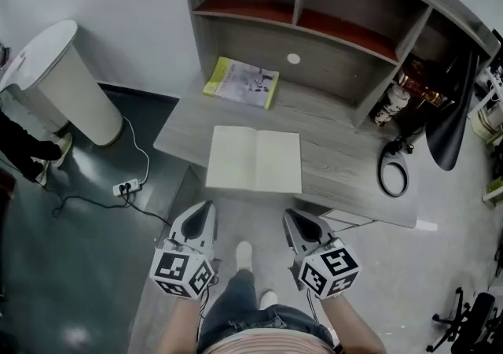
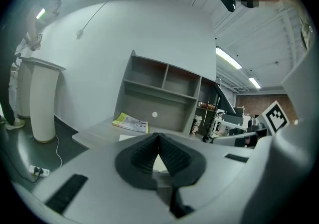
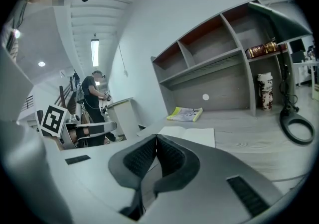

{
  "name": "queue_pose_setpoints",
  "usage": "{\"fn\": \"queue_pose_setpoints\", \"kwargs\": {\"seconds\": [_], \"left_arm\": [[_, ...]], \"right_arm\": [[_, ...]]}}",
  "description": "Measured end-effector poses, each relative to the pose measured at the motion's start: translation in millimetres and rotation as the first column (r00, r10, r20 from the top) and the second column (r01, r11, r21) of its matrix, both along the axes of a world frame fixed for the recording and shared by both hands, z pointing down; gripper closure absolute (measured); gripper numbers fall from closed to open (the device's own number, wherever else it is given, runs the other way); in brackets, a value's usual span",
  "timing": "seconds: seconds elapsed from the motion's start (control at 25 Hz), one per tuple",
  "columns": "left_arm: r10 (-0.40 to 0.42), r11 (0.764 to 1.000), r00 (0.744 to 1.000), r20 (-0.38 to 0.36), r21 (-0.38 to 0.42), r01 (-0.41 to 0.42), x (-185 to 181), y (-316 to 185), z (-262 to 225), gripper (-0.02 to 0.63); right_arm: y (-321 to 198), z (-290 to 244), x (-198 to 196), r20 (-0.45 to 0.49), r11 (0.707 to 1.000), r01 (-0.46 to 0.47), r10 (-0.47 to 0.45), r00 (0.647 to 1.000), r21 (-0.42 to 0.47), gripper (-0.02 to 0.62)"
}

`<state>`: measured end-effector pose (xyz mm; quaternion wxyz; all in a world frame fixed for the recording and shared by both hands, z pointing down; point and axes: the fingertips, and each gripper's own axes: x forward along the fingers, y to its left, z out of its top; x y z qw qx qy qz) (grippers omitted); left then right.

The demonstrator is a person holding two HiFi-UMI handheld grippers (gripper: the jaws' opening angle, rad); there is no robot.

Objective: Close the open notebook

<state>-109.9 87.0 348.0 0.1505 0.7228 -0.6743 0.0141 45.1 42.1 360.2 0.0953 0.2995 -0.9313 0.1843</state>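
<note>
The notebook (image 1: 255,159) lies open and flat on the grey wooden desk (image 1: 354,164), close to the front edge and directly ahead of me. Its two pages are blank and pale cream, parted by a straight centre fold, the left page a little narrower in the head view than the right. No cover shows from above. Behind it, near the shelf unit (image 1: 299,10), a yellow-edged booklet (image 1: 242,82) lies closed, well apart from the notebook. A black cable loop (image 1: 392,174) rests on the desk to the right.

I hold both grippers low in front of my body, short of the desk edge and not touching anything. My left gripper (image 1: 206,209) points towards the notebook's left page, my right gripper (image 1: 292,217) towards its right page, and both tilt slightly downward. Their marker cubes (image 1: 182,272) sit nearest me, above my wrists. In the left gripper view the ribbed pads meet at the tips with nothing between them. The right gripper view shows the same: its jaws are pressed together and empty, with the open pages (image 3: 192,135) just beyond them.
</note>
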Motion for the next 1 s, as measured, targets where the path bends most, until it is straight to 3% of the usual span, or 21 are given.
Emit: {"fn": "queue_pose_setpoints", "kwargs": {"seconds": [0.4, 0.72, 1.0], "left_arm": [[0.03, 0.999, 0.999, -0.011, -0.032, -0.031, -45.9, -56.8, 11.6, 0.595], [0.054, 0.998, 0.998, -0.008, -0.044, -0.055, -68.2, -89.7, 20.2, 0.595], [0.072, 0.992, 0.997, 0.002, -0.1, -0.071, -83.5, -104.2, 40.4, 0.595]], "right_arm": [[-56.0, 5.8, -46.2, -0.04, 1.0, -0.026, 0.025, 0.999, -0.011, 0.588], [-91.4, 19.2, -62.0, -0.07, 0.997, -0.064, 0.061, 0.996, -0.044, 0.588], [-110.6, 33.1, -71.3, -0.103, 0.994, -0.084, 0.077, 0.992, -0.066, 0.588]]}}
